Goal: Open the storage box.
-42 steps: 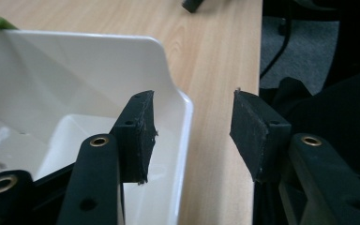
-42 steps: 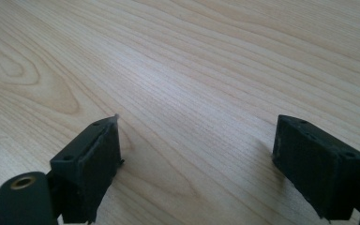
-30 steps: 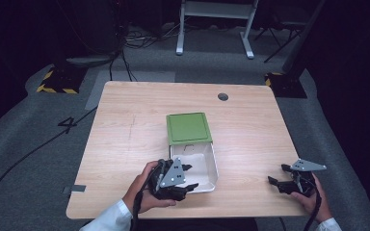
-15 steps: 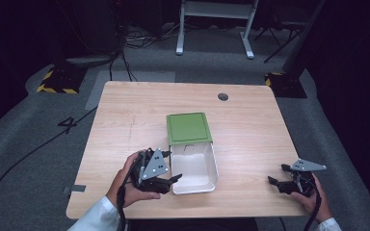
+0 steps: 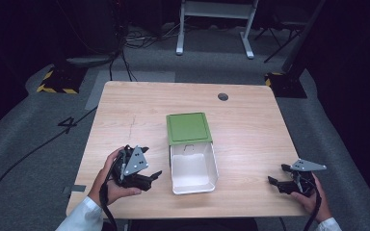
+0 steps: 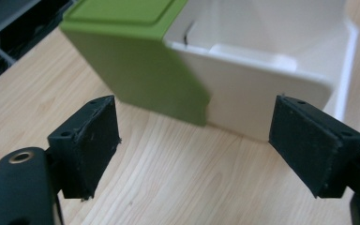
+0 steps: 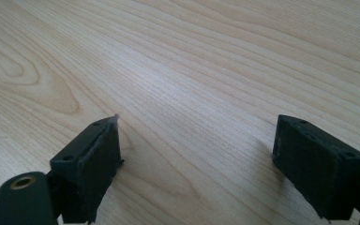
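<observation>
- Left gripper [image 5: 153, 175] held low at the near left of the table [image 5: 250, 144], jaws spread wide and released, nothing between them.
- Pointed toward the white box [image 5: 193, 168], which sat near the middle of the table, close to the near edge, open and apparently hollow inside.
- Green lid [image 5: 188, 128] lay flat just beyond the box, at its far side, touching or overlapping the far rim; could not tell which from above.
- In the left gripper view, the white box [image 6: 262, 89] and the green lid [image 6: 136, 70] seen just ahead of the open pads [image 6: 86, 140], near but apart from them.
- Right gripper [image 5: 275, 182] rested at the near right corner, well apart from the box, also released, with bare wood in front of it.
- Step in hand, as judged: approach of the left gripper to the box, no grasp made.
- Next move probably called for: advance toward the left wall of the box, one pad inside and one outside, then a firm closing.
- Care needed not to push the light box sideways, and not to catch the lid by mistake.
</observation>
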